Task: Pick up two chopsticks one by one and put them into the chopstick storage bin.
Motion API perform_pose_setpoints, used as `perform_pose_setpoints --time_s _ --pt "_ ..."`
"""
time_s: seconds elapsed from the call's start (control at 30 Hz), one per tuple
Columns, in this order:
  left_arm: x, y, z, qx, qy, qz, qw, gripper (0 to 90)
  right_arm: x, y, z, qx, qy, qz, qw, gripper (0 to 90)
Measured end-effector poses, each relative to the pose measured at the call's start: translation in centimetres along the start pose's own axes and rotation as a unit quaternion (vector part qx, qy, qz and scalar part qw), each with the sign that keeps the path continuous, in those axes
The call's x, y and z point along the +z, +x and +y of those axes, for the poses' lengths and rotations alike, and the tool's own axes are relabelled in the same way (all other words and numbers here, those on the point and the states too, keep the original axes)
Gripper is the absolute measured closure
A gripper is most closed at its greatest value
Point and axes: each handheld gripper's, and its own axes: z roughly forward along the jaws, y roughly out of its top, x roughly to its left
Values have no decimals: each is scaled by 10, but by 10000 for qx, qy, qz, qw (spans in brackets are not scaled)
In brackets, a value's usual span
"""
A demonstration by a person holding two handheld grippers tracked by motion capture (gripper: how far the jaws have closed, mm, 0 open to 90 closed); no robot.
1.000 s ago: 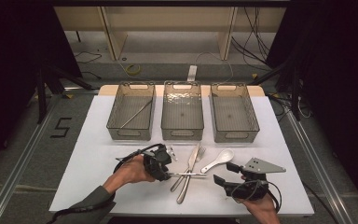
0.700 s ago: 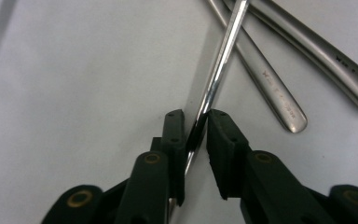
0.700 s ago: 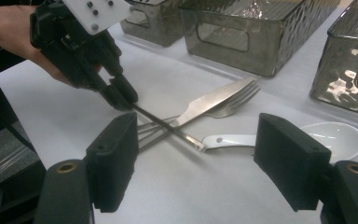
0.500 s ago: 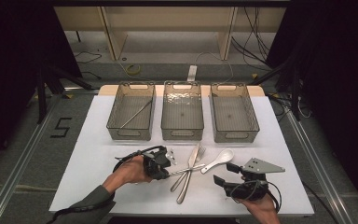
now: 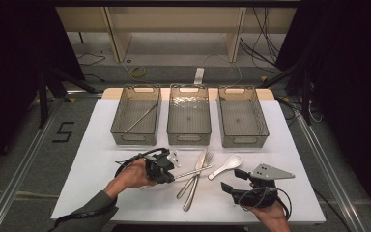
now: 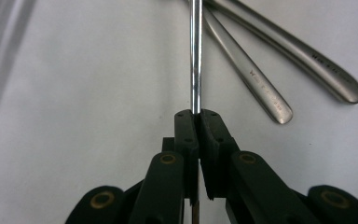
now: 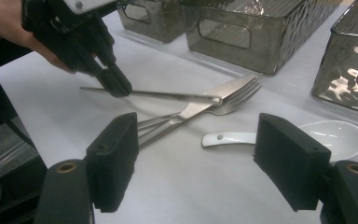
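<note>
On the white tabletop (image 5: 101, 164) we see three clear bins (image 5: 189, 121) at the back. Our left gripper (image 5: 173, 175) has its fingers pinched tight on a thin metal chopstick (image 5: 193, 172), which lies across a knife (image 5: 195, 175) and fork (image 5: 199, 180). A white spoon (image 5: 227, 165) lies just beside them. Our right gripper (image 5: 232, 181) has its fingers wide apart, holding nothing.

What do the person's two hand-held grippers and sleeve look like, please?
The left gripper is black, with a black cable looping over it. In its own view, the flat black pads show small holes and brass-coloured pivot pins. The right gripper is black too, topped by a grey three-cornered plate with a trailing black cable. The left sleeve is grey.
</note>
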Motion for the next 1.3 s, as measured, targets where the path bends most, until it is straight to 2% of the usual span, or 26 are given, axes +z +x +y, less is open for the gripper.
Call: perform_pose_setpoints --time_s 0.13,0.2,0.3,0.43,0.6,0.7,0.87,0.93,0.97,1.0,1.03,1.2,1.3 --pt "-11 6 -3 -141 -199 137 9996 859 0 0 0 -7 -14 0 10000 313" --pt "-17 10 -5 -300 -366 115 9988 859 0 0 0 -13 -16 2 10000 313" --pt "-26 17 -7 -456 -540 189 9973 859 0 0 0 -2 -16 -2 10000 313" --pt "-39 25 -10 -827 -790 293 9930 859 0 0 0 1 -24 -2 10000 313" --pt "-56 34 -13 -1054 -1021 472 9880 859 -1 -1 0 33 -62 -7 10000 312" --pt "-66 42 -16 -1216 -1156 554 9843 859 -1 -2 -1 43 -100 -4 9999 309" --pt "-82 55 -22 -1488 -1410 788 9756 859 -2 -2 -1 93 -126 -3 9999 309" --pt "-88 61 -23 -1632 -1542 871 9706 859 -2 -3 -1 102 -122 -7 9999 309" --pt "-91 65 -23 -1659 -1560 935 9692 859 -2 -3 -1 99 -127 -4 9999 309" --pt "-95 69 -23 -1728 -1610 974 9668 859 -1 -3 -1 100 -130 1 9999 309" --pt "-99 73 -24 -1730 -1611 1032 9661 859 -1 -3 -1 97 -133 6 9999 309" --pt "-120 92 -25 -2005 -1814 1335 9534 859 -2 -3 -1 116 -153 13 9998 309" --pt "-128 104 -25 -2133 -1889 1498 9468 859 -2 -3 -1 116 -159 17 9998 309"
